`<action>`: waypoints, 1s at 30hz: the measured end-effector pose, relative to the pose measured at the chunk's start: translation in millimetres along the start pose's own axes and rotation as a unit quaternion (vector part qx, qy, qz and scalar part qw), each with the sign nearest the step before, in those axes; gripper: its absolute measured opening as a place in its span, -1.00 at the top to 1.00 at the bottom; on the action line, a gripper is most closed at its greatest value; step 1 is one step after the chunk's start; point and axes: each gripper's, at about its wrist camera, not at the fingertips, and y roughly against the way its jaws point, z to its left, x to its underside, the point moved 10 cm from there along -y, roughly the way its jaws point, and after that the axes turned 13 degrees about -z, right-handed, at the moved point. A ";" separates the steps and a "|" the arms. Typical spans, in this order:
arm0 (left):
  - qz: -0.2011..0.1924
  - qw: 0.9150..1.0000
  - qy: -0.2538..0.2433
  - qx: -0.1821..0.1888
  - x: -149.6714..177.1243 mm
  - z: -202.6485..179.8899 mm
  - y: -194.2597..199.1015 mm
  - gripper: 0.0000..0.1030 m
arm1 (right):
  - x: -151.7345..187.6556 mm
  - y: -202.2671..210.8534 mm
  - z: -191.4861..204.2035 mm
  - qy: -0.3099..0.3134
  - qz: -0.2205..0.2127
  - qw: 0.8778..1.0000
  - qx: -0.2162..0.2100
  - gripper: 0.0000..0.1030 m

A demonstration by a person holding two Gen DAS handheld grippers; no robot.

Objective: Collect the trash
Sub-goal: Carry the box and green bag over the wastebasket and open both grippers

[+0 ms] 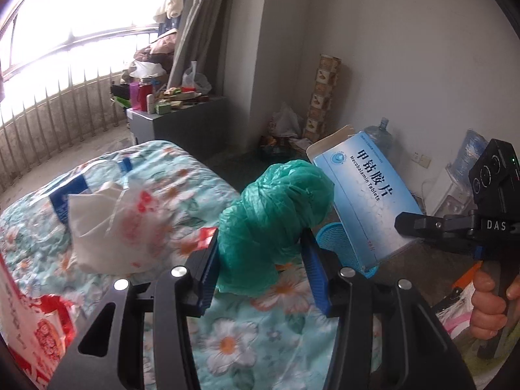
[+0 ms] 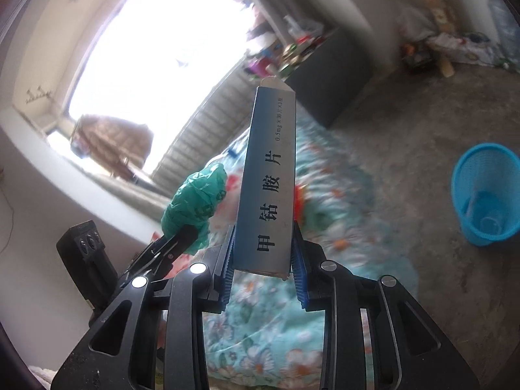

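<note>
— Holding both? Why lifted off the bed (image 1: 247, 334)?
— Left tongs (image 1: 260, 256) clamp the green bag (image 1: 276, 214), right tongs (image 2: 263, 253) pinch the box (image 2: 266, 195); likely for the blue bin (image 2: 484, 191), far right on the floor.

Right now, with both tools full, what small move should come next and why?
Probably carry the right tool over the blue mesh plastic bin on the floor and release. It grips the blue cardboard tablet box, and the left tool grips the crumpled green plastic bag; both are off the floral quilt.
</note>
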 end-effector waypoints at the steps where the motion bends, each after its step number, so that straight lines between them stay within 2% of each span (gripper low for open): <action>1: 0.007 1.000 -0.001 0.012 -1.5 -11.8 -10.0 0.10 | -6.4 6.8 -12.8 -0.006 -0.012 1.000 0.012 0.44; 4: 0.034 0.998 -0.001 0.047 -2.3 -44.3 -41.3 0.10 | -22.0 25.8 -53.3 -0.019 -0.048 0.997 0.061 0.44; 7: 0.078 0.994 0.006 0.080 5.9 -79.5 -82.7 0.10 | -33.9 42.3 -103.9 -0.040 -0.077 0.989 0.121 0.44; 12: 0.154 0.981 0.005 0.119 31.1 -136.0 -150.6 0.09 | -30.6 58.8 -198.5 -0.115 -0.087 0.969 0.202 0.44; 16: 0.205 0.969 -0.011 0.139 53.3 -180.2 -203.0 0.09 | -22.0 59.9 -255.4 -0.166 -0.082 0.955 0.232 0.43; 19: 0.225 0.963 -0.022 0.145 62.9 -208.2 -245.1 0.05 | -23.8 50.4 -288.8 -0.189 -0.087 0.947 0.243 0.37; 20: 0.230 0.962 -0.020 0.149 66.2 -215.8 -258.5 -0.09 | -25.1 49.4 -301.6 -0.199 -0.092 0.944 0.246 0.28; 21: 0.237 0.959 -0.020 0.153 72.8 -222.5 -269.3 -0.23 | -26.6 42.6 -323.8 -0.212 -0.101 0.939 0.250 0.02; 22: 0.251 0.956 -0.023 0.151 81.9 -229.0 -286.2 -0.43 | -28.1 36.0 -335.9 -0.220 -0.102 0.935 0.259 -0.10; 23: 0.260 0.955 -0.025 0.142 88.6 -229.5 -297.8 -0.43 | -24.0 34.0 -351.8 -0.231 -0.102 0.928 0.275 -0.18; 24: 0.267 0.955 -0.025 0.129 95.5 -230.9 -305.5 -0.43 | -15.6 31.9 -374.9 -0.251 -0.096 0.915 0.300 -0.18; 26: 0.275 0.954 -0.009 0.119 101.3 -228.5 -312.0 -0.43 | -2.6 36.4 -390.0 -0.282 -0.093 0.901 0.316 -0.18; 27: 0.274 0.954 0.002 0.123 101.8 -227.4 -307.8 -0.43 | 3.1 39.2 -392.5 -0.298 -0.100 0.897 0.309 -0.18; 30: 0.266 0.955 0.005 0.129 99.3 -217.0 -294.1 -0.44 | 7.5 43.9 -386.3 -0.288 -0.110 0.900 0.309 -0.18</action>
